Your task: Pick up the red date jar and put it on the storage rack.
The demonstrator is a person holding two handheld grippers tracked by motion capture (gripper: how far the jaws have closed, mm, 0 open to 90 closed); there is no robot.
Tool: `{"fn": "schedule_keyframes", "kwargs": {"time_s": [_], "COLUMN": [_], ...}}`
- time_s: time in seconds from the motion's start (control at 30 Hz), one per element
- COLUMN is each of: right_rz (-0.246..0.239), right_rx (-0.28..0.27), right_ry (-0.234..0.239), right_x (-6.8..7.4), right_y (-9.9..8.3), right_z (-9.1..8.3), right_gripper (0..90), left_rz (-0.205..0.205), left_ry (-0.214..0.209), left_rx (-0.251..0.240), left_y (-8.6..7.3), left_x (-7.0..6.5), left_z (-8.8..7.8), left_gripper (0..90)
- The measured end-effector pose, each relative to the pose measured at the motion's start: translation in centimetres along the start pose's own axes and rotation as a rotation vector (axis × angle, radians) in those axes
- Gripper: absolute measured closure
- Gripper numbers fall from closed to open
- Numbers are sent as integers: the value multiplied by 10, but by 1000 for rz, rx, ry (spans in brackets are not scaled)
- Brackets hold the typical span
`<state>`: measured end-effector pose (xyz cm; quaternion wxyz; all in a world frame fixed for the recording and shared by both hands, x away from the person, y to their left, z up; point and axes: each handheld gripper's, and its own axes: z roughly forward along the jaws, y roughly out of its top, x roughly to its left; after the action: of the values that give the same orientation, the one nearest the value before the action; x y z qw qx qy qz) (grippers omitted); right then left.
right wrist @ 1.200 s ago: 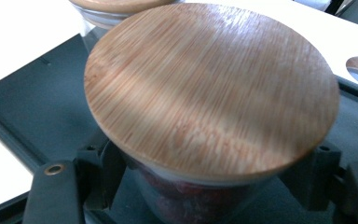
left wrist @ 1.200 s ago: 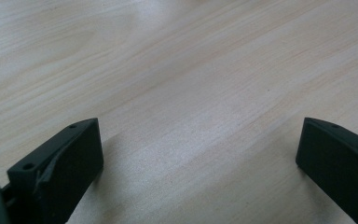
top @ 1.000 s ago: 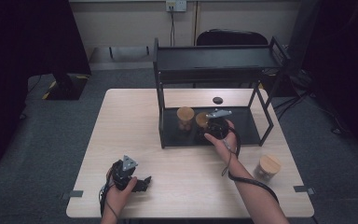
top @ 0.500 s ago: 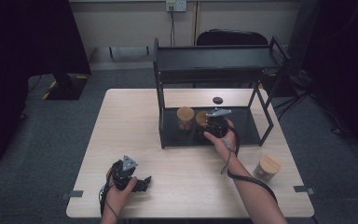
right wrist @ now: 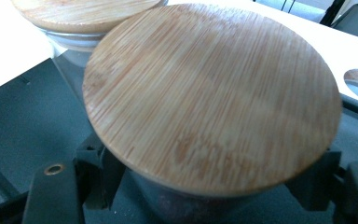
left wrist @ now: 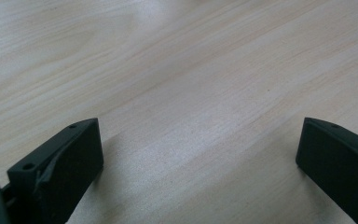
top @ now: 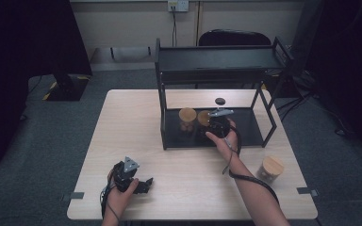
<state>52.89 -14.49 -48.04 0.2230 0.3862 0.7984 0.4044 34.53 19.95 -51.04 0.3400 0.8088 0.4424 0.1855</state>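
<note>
A glass jar with a bamboo lid (right wrist: 214,102) stands on the lower shelf (top: 245,125) of a black two-tier rack. My right gripper (right wrist: 207,186) is shut on it, its jaws against the jar's sides under the lid. In the high view that gripper (top: 208,123) reaches into the rack from the front, the held jar (top: 203,117) close beside a second lidded jar (top: 187,115). The second jar's lid (right wrist: 74,9) shows just behind the held one. My left gripper (top: 146,183) rests on the table near the front left, open, with bare wood between its jaws (left wrist: 200,154).
A third lidded jar (top: 269,167) stands on the table right of the rack's front. A small black disc (top: 220,100) lies behind the rack. The rack's top shelf (top: 219,59) overhangs the jars. A dark chair (top: 235,37) stands behind the table.
</note>
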Motion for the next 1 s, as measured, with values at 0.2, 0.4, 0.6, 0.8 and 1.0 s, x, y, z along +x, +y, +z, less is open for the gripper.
{"fn": "schedule_keyframes", "kwargs": {"time_s": [0.2, 0.4, 0.6, 0.8, 1.0], "right_rz": [-16, -14, -12, -33, 1], "right_rx": [1, 1, 18, 27, 30], "right_ry": [-18, -22, -32, -35, -34], "right_x": [1, 1, 1, 1, 1], "right_y": [2, 3, 4, 8, 12], "right_z": [2, 3, 2, -1, -7], "right_gripper": [251, 249, 238, 143, 71], "left_rz": [0, 0, 0, 0, 0], "left_ry": [0, 0, 0, 0, 0], "left_rx": [0, 0, 0, 0, 0], "left_y": [0, 0, 0, 0, 0], "left_x": [0, 0, 0, 0, 0], "left_z": [0, 0, 0, 0, 0], "left_gripper": [2, 2, 2, 2, 2]}}
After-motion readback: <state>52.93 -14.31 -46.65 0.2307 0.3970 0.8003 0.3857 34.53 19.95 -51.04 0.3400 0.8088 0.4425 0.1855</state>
